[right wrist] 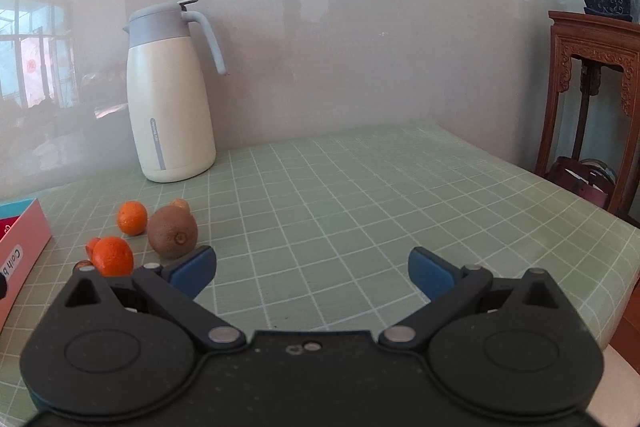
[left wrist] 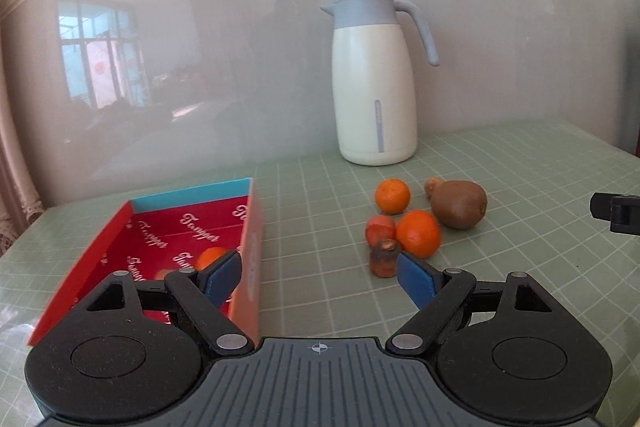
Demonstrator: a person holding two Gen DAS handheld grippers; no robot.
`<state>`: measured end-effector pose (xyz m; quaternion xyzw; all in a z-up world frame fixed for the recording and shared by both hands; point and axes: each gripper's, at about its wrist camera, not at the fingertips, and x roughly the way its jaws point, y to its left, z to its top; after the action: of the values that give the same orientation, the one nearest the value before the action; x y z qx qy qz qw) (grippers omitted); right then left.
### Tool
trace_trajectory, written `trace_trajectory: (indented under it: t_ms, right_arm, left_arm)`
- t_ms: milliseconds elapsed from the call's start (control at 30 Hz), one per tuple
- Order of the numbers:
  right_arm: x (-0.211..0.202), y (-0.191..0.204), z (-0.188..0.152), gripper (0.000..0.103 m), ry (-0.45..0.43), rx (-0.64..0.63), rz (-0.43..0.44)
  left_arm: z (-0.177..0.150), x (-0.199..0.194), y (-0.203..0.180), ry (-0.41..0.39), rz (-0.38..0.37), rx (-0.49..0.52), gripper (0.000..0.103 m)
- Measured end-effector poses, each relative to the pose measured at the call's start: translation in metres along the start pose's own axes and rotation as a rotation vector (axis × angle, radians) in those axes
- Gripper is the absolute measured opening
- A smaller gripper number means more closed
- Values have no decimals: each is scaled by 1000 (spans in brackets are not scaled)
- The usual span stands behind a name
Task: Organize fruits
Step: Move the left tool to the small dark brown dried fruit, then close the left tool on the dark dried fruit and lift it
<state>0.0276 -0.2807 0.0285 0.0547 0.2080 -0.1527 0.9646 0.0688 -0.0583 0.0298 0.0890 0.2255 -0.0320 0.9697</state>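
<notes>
At far left my red box (left wrist: pixel 188 227) sits on the green grid mat (left wrist: pixel 320 227) with one orange (left wrist: pixel 210 257) already inside, and my left gripper (left wrist: pixel 318 277) hangs open and empty just beside its right wall. Right of it, two tangerines (left wrist: pixel 392 195) and a kiwi (left wrist: pixel 460 203) cluster before the white jug (left wrist: pixel 374 79). My right gripper (right wrist: pixel 312 273) is spread wide, empty, over bare mat, the kiwi near its left finger.

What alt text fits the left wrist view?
Open left gripper hovers between a red box holding one orange and loose oranges and a kiwi on a green grid mat; white jug behind.
</notes>
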Motion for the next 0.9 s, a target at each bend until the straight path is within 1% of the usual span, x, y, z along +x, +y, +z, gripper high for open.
trace_trajectory:
  t_ms: [200, 300, 400, 567, 600, 633, 667, 733, 900]
  right_arm:
    - [-5, -18, 2, 103, -10, 51, 8]
    - [-7, -22, 2, 103, -17, 65, 18]
    - [-8, -23, 3, 103, -16, 72, 36]
    - [-11, -23, 3, 103, -24, 72, 58]
    - [-12, -22, 3, 103, -24, 71, 62]
    - [-12, -21, 4, 103, -24, 71, 67]
    - [-12, -21, 4, 103, -23, 72, 71]
    - [-12, -19, 4, 103, -24, 69, 79]
    - [-12, -17, 4, 103, -29, 60, 85]
  left_arm:
    - [4, 35, -19, 62, -44, -11, 83]
    - [4, 50, -25, 86, -66, -10, 66]
    - [1, 63, -30, 113, -74, -20, 65]
    - [1, 74, -34, 129, -79, -25, 65]
    - [1, 76, -34, 132, -80, -26, 62]
    - [2, 78, -34, 137, -85, -27, 54]
    - [2, 81, -34, 146, -93, -32, 52]
    - [3, 86, -34, 163, -106, -44, 42]
    - [2, 91, -36, 164, -104, -56, 42]
